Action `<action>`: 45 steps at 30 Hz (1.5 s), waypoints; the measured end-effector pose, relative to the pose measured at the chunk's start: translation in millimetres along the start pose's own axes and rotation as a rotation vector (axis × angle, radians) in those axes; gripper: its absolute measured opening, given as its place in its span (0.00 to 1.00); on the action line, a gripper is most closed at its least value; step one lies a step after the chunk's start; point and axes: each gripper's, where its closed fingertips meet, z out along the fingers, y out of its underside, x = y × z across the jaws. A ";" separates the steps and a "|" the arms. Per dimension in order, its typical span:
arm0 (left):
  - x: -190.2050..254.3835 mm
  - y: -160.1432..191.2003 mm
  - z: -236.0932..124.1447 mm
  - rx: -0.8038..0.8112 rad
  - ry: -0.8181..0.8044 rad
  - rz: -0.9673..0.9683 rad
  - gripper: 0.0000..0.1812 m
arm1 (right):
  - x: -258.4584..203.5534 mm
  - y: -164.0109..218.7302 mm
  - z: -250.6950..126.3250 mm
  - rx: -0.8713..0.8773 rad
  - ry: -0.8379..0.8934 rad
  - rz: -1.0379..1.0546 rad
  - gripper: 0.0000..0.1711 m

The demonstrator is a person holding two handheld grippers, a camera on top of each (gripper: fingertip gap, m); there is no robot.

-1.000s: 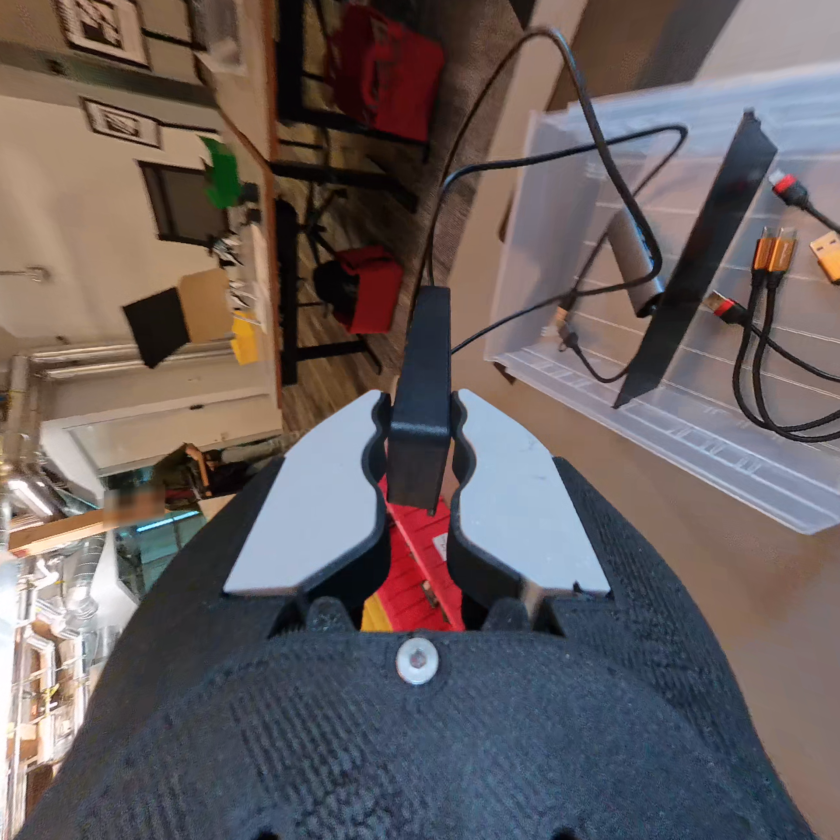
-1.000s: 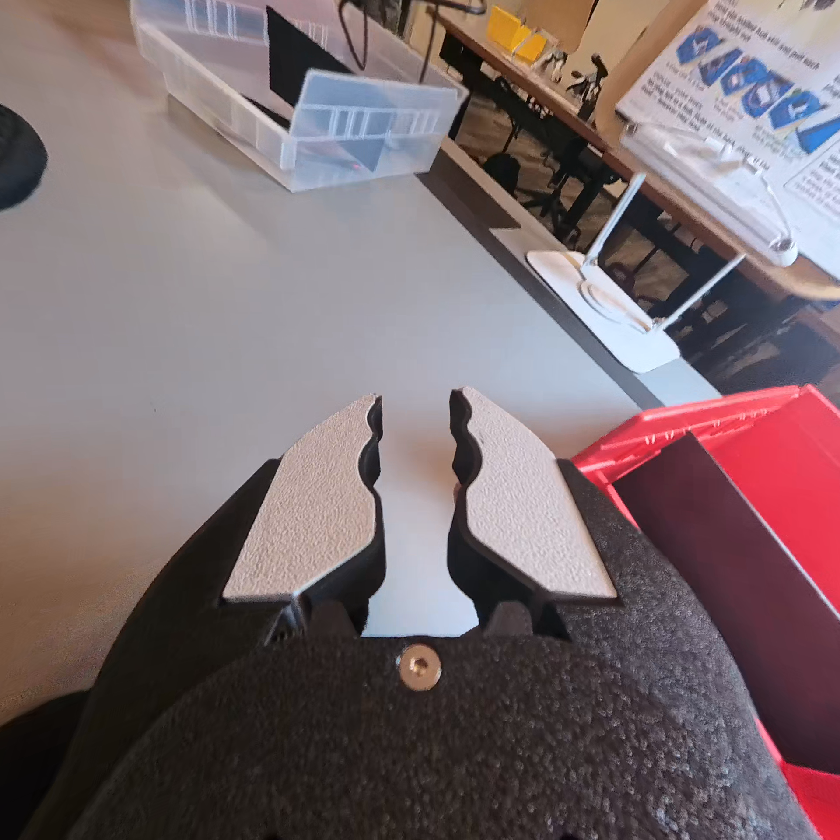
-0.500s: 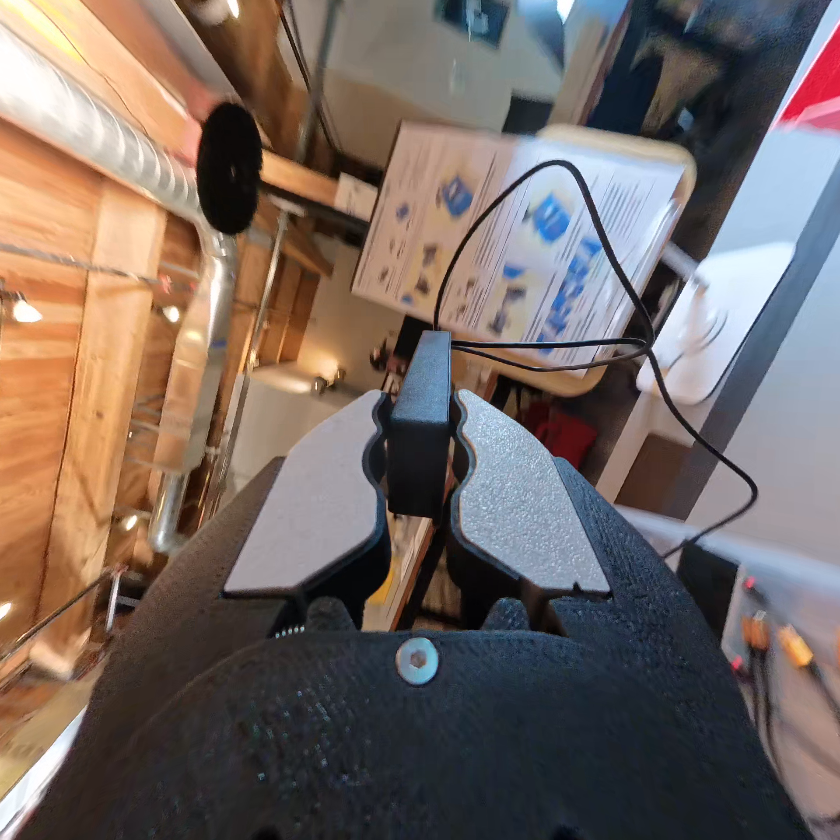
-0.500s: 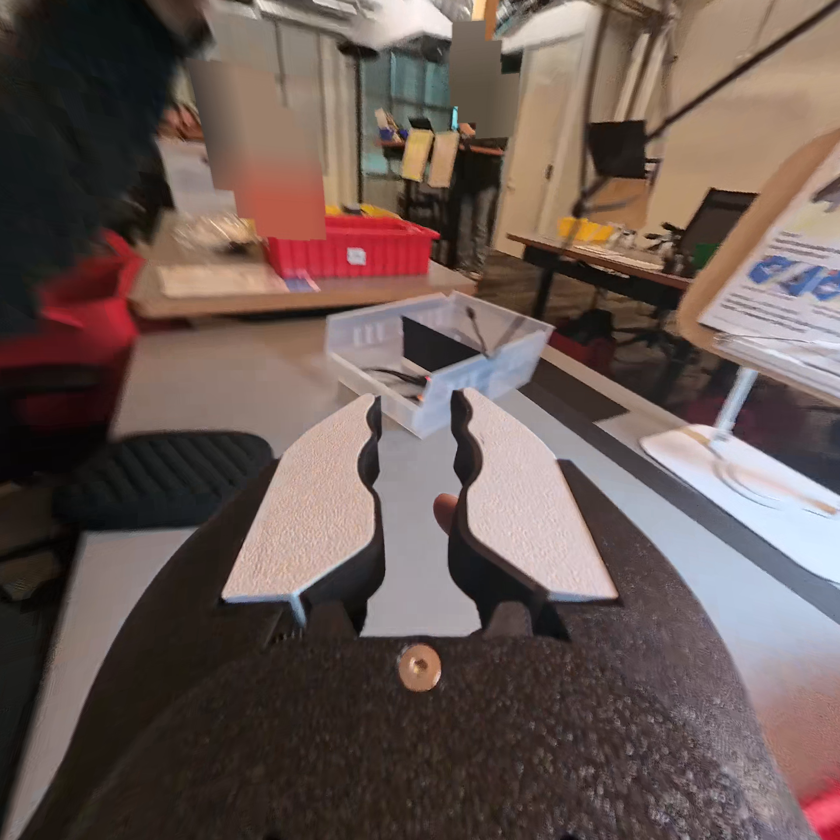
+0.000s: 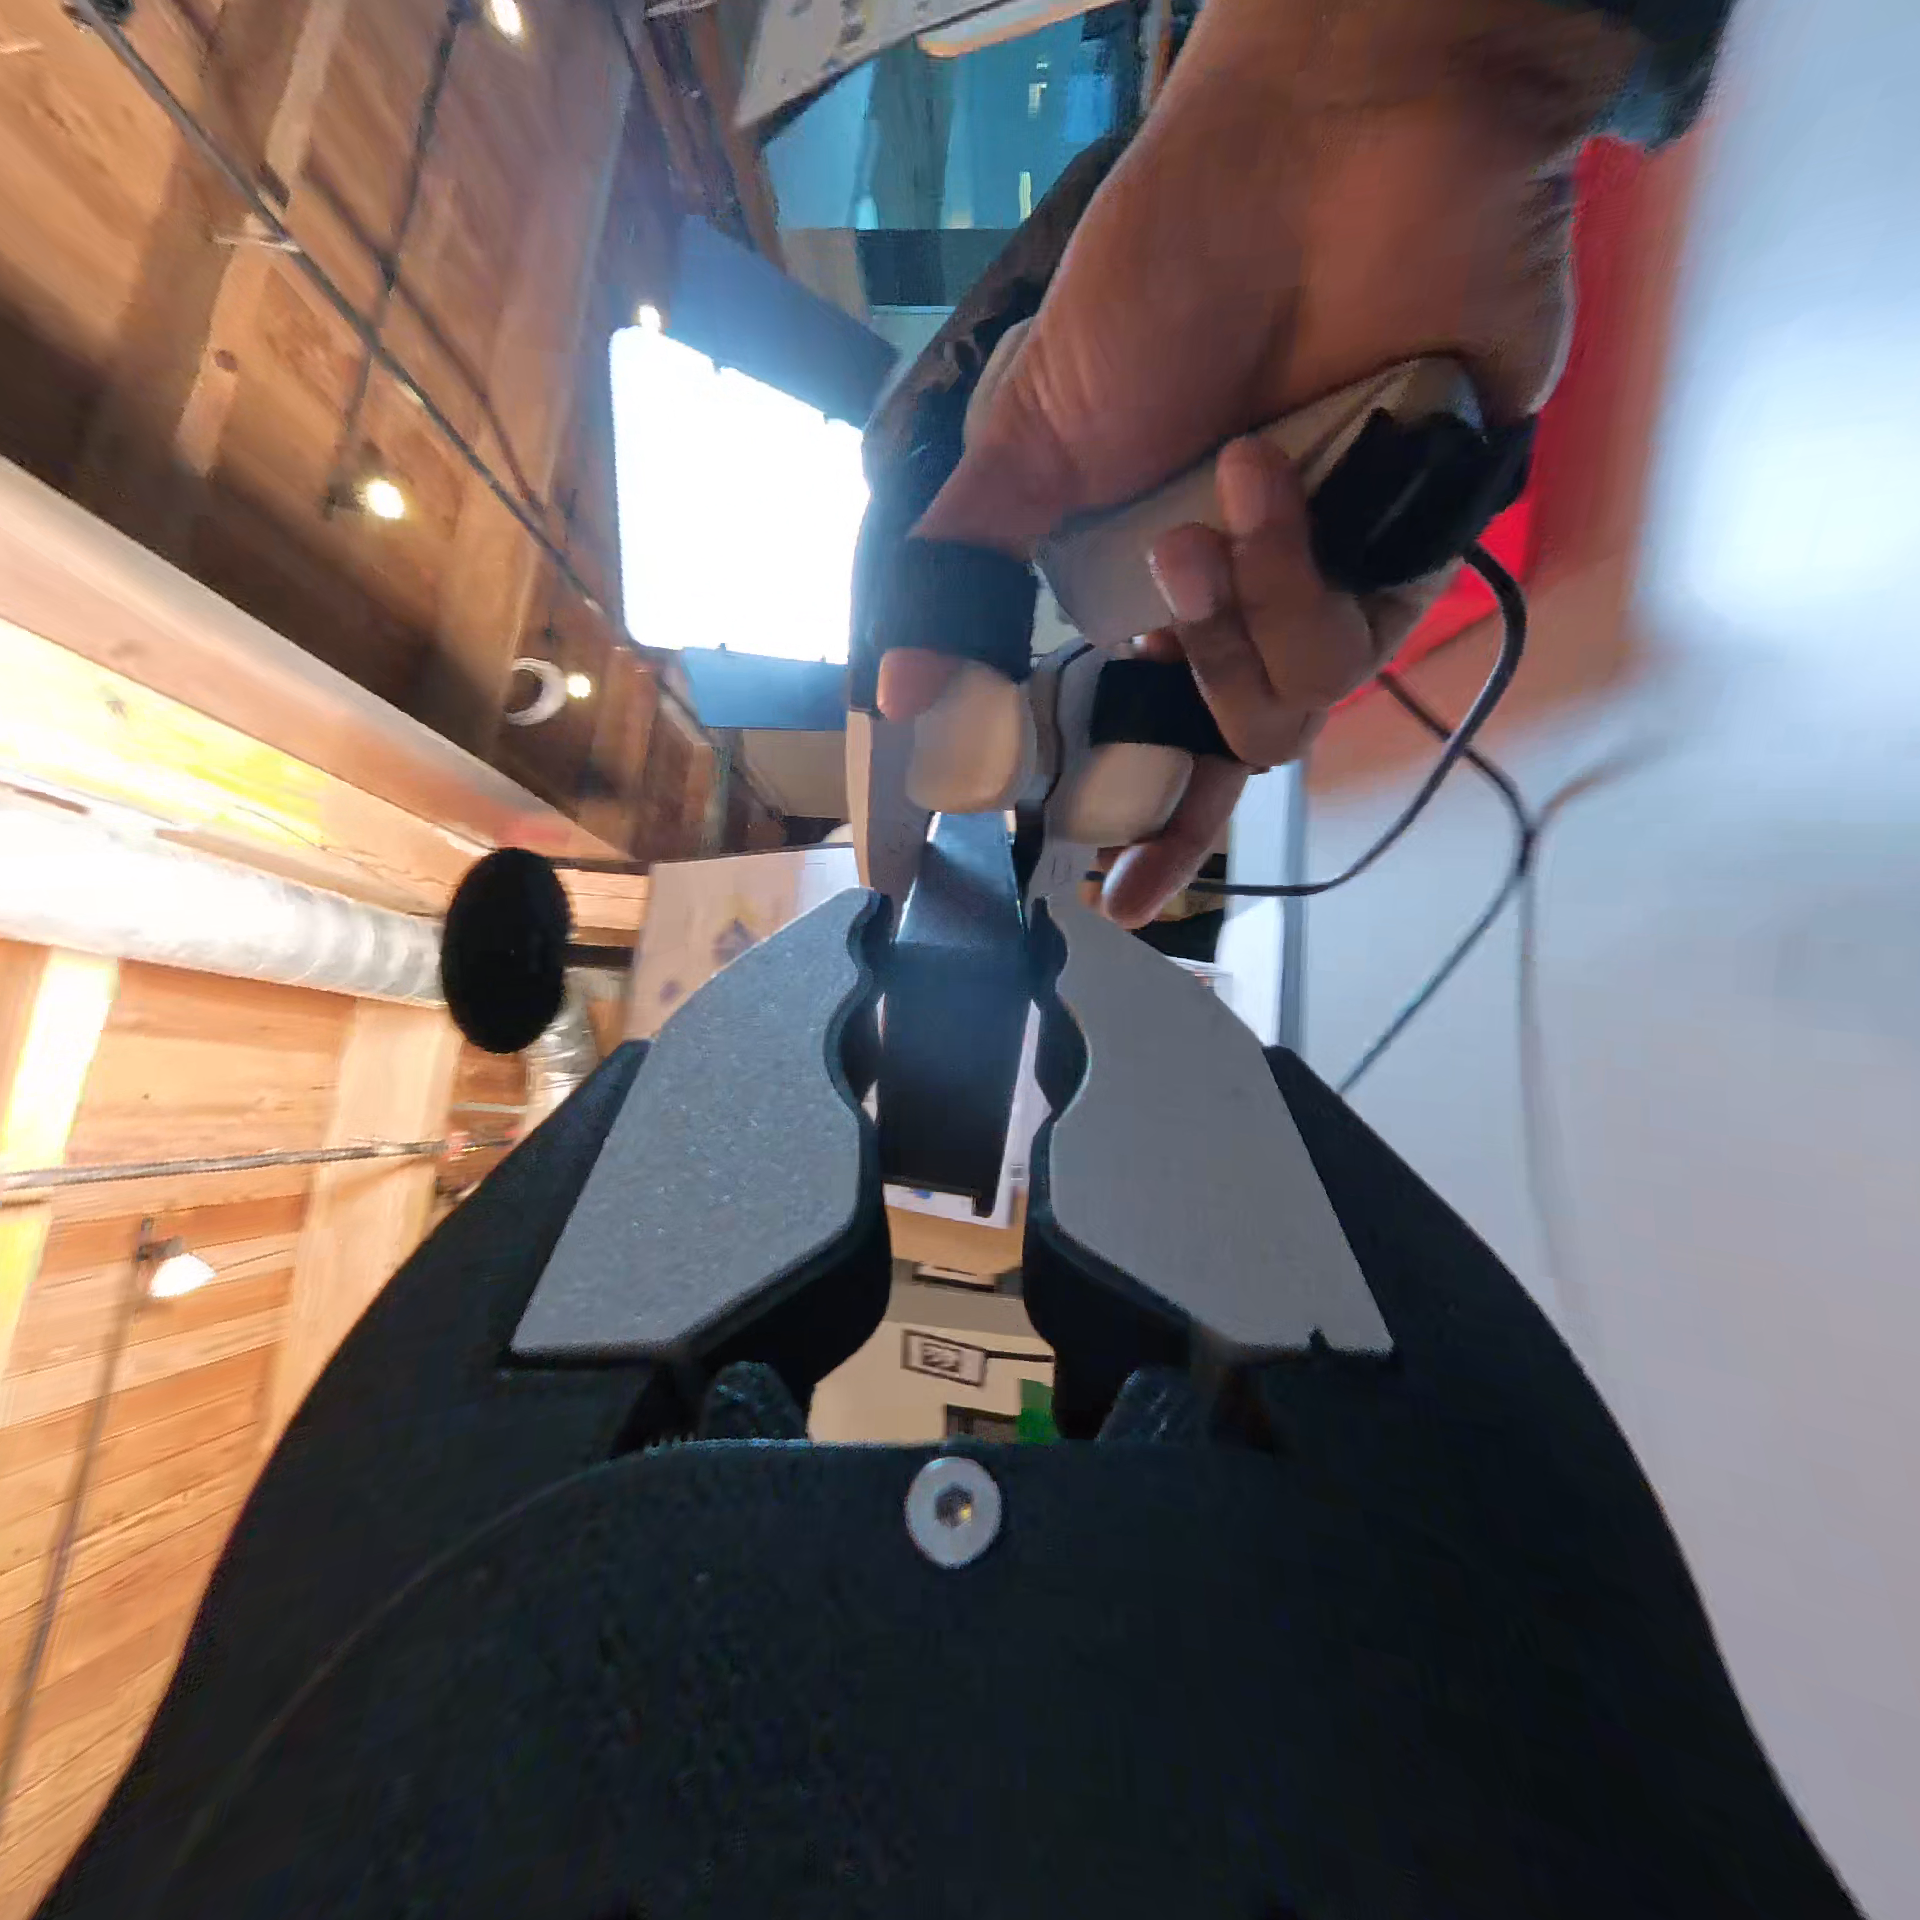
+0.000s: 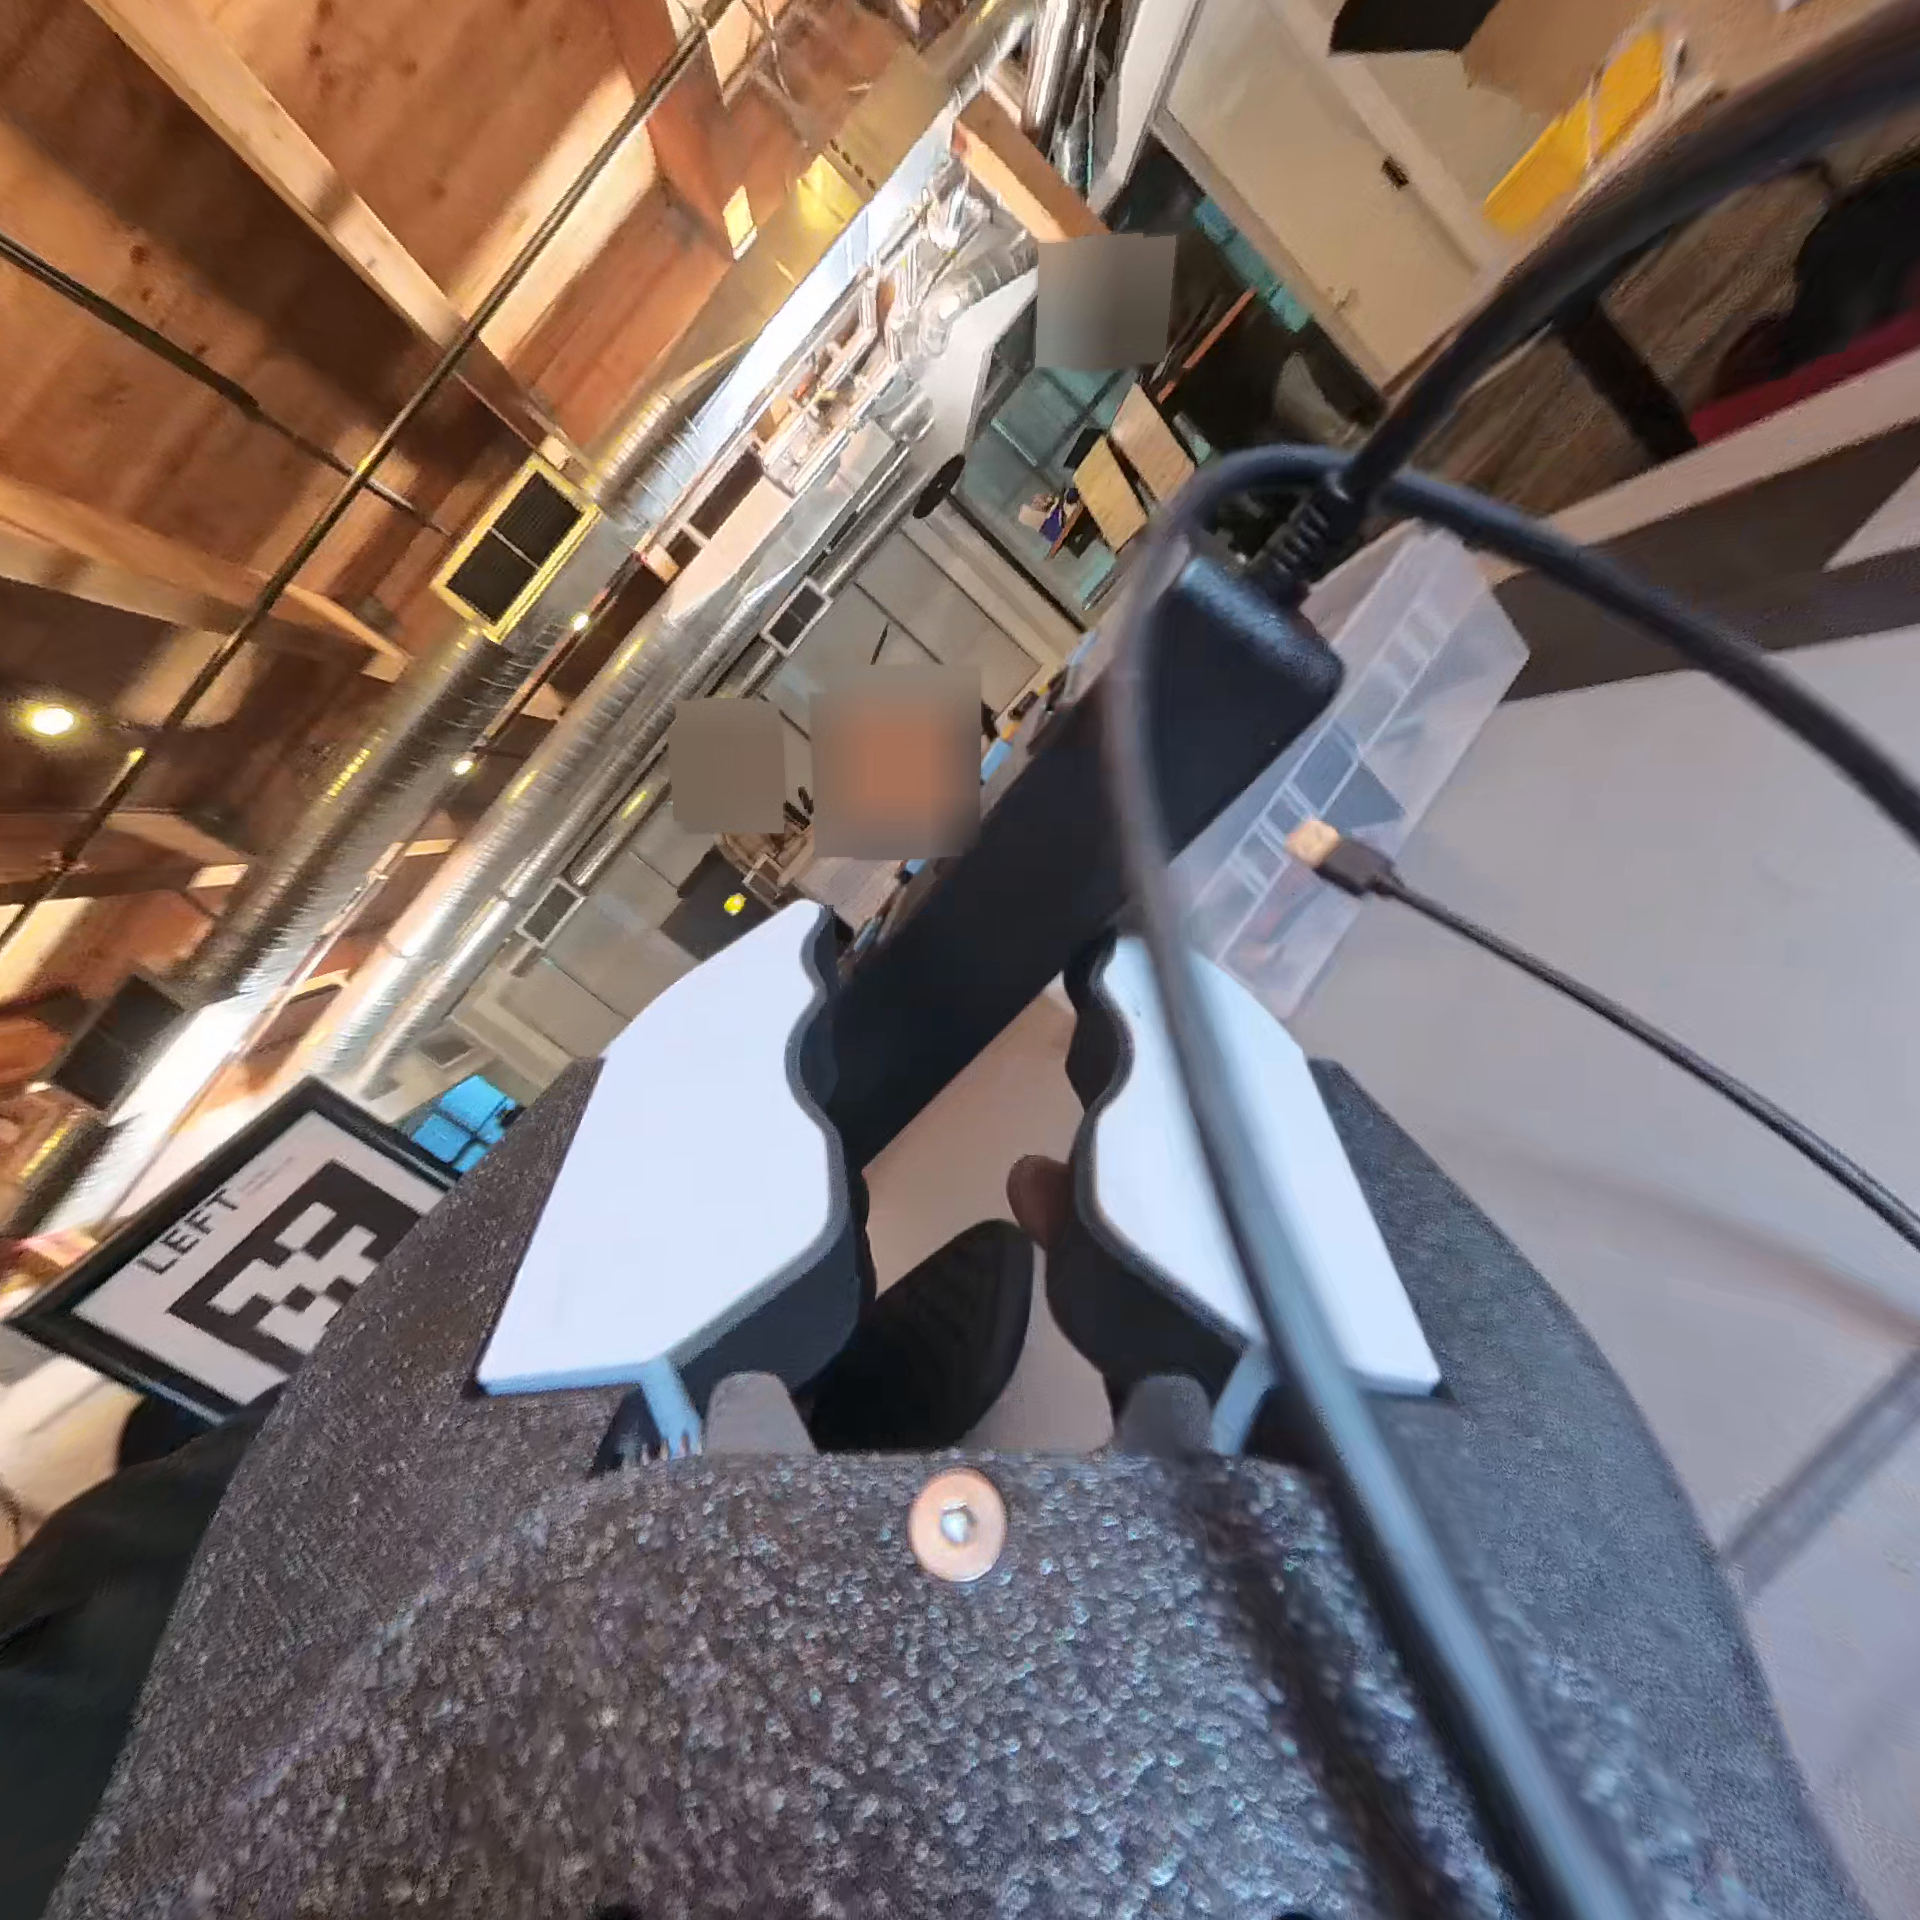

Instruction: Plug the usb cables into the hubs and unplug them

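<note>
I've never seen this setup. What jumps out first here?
In the left wrist view, the left gripper clamps a black hub, with a person's hand right above. In the right wrist view, the right gripper stands open, a black cable draped over one finger.

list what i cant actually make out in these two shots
- Ports of the black hub: left wrist view, covered by the left gripper fingers and seen edge-on.
- The hub's far end: left wrist view, hidden behind the person's hand.
- Contents of the clear bin: right wrist view, blurred and crossed by the black cable.
- Whether the right gripper touches the hub: right wrist view, too blurred.
</note>
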 end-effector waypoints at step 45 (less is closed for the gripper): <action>52.4 22.5 -44.4 0.261 0.929 -1.387 0.36 | -38.8 83.6 -9.6 -0.281 -0.038 -0.956 0.36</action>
